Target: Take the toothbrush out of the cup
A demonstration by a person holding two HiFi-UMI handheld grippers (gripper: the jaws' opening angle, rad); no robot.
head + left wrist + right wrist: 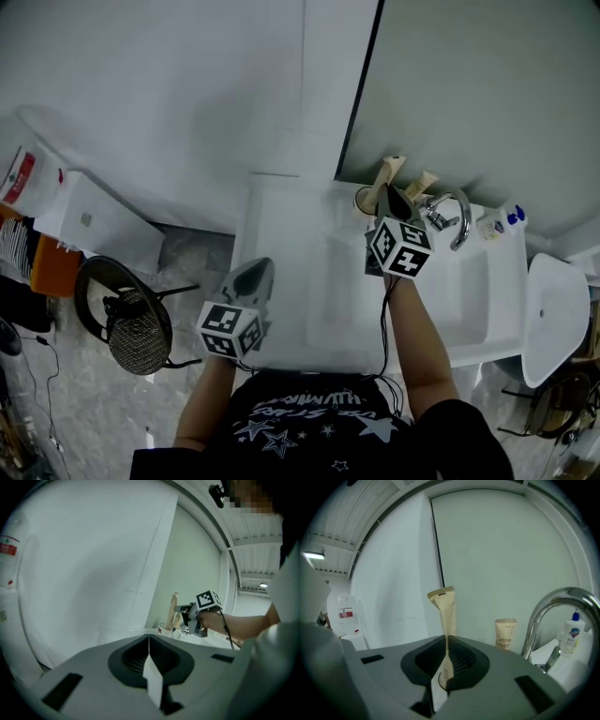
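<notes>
Between the jaws of the right gripper (446,641), a tan paper-sleeved toothbrush (442,609) is grasped. The jaws are clenched on its lower stretch. The crimped top of the sleeve is seen upright above them.

- In the head view the right gripper (389,200) is held at the back of the white sink basin (473,300), just beside a small white cup (363,200). The top of the toothbrush (392,171) is seen above the gripper's tips.
- From the left gripper view the toothbrush (174,609) is seen rising from the cup (164,630). Its lower end is seen at the rim, so it is not yet clear of the cup. How deep it sits cannot be told.

The left gripper (149,641) is clenched, its jaws pressed together with nothing between them. It is held over the left edge of the white counter (281,216) in the head view (258,270), well apart from the cup.

Around the cup:
- A second, shorter tan paper packet (505,633) is noted just to the right of the toothbrush, also upright (422,183).
- A curved chrome tap (546,613) is seen further right, arching over the basin (457,220).
- A small white bottle with a blue cap (572,632) is seen behind the tap, on the basin's back ledge.
</notes>
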